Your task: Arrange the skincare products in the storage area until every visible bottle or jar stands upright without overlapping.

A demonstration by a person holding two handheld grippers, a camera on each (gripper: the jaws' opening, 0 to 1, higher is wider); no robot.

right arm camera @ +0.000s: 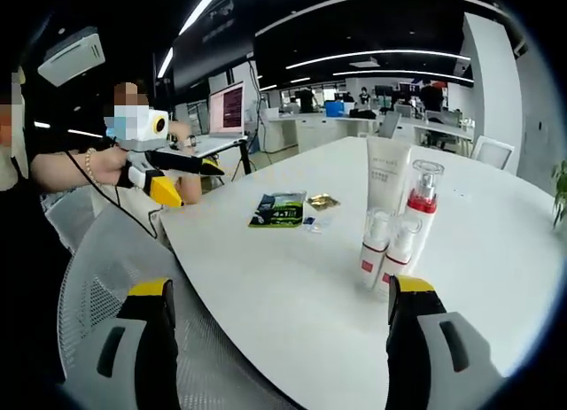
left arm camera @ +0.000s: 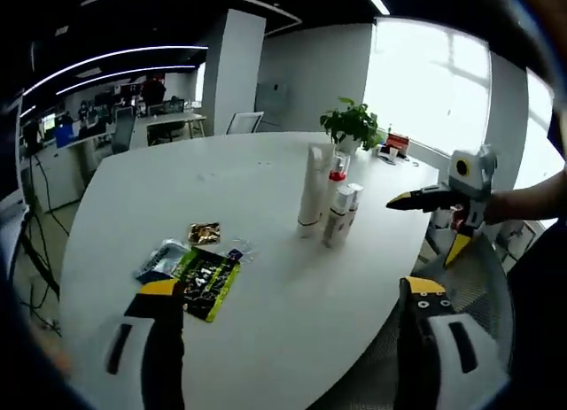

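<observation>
Several skincare products stand upright in a tight cluster on the white table [left arm camera: 266, 339]: a tall white tube [left arm camera: 312, 189] [right arm camera: 388, 175], a clear-capped bottle with a red collar [left arm camera: 337, 173] [right arm camera: 421, 206], and two small white bottles [left arm camera: 341, 215] [right arm camera: 383, 251] in front of them. My left gripper [left arm camera: 291, 286] [right arm camera: 199, 186] hovers open off the table's edge, holding nothing. My right gripper [right arm camera: 281, 286] [left arm camera: 423, 231] is likewise open and holding nothing, over a chair beside the table. Both are well short of the bottles.
Flat sachets lie on the table near the bottles: a green-black packet [left arm camera: 208, 282] [right arm camera: 279, 208], a gold one [left arm camera: 204, 233] [right arm camera: 322, 201] and a blue-silver one [left arm camera: 164, 259]. A potted plant [left arm camera: 354, 122] stands at the far edge. A mesh chair [right arm camera: 115, 251] sits against the table.
</observation>
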